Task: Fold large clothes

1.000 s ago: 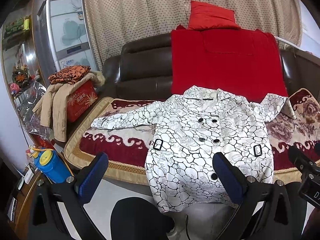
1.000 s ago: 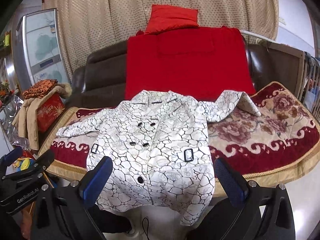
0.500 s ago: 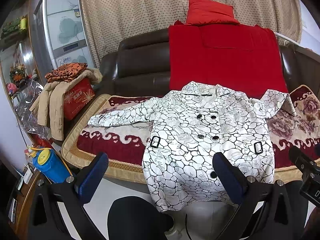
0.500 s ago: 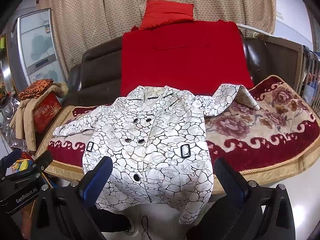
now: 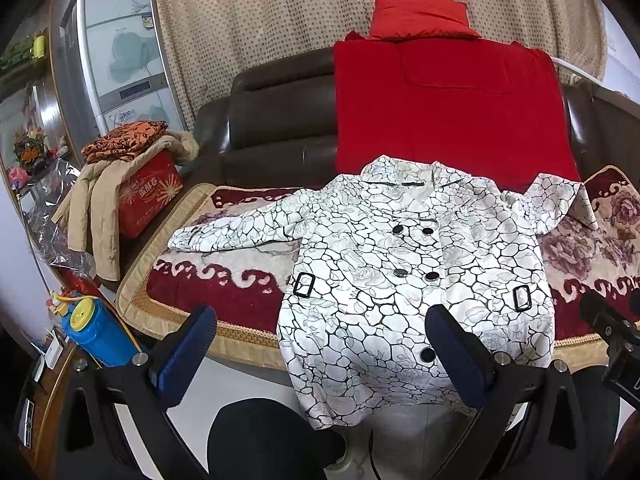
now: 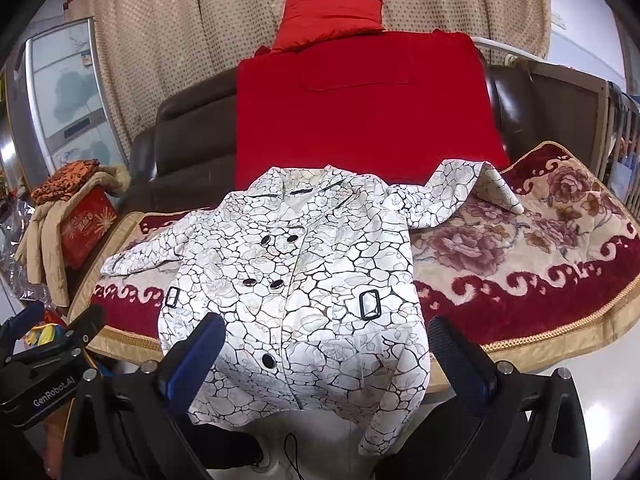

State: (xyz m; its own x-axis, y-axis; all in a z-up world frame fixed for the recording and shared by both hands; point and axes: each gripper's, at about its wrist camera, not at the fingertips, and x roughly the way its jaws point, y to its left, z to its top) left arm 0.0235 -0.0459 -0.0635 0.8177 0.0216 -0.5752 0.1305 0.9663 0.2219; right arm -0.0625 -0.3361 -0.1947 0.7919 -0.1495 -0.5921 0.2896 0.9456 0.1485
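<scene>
A white coat with a black crackle print (image 5: 404, 276) lies face up and buttoned on the red floral sofa cover (image 5: 224, 292). Its hem hangs over the sofa's front edge. One sleeve stretches left; the other sleeve (image 6: 452, 196) is bent at the right. The coat also shows in the right wrist view (image 6: 296, 296). My left gripper (image 5: 320, 352) is open and empty, in front of the hem. My right gripper (image 6: 326, 360) is open and empty, also in front of the hem. Neither touches the coat.
A red blanket (image 5: 448, 108) and red cushion (image 5: 416, 12) hang on the brown sofa back. A red box (image 5: 148, 196) with a beige jacket and orange cloth stands at the left. A blue and yellow container (image 5: 96, 332) sits on the floor. The other gripper (image 6: 44, 364) shows at lower left.
Both grippers have moved slightly closer to the coat and tilted down a little. The coat has not moved. Both grippers stay open.
</scene>
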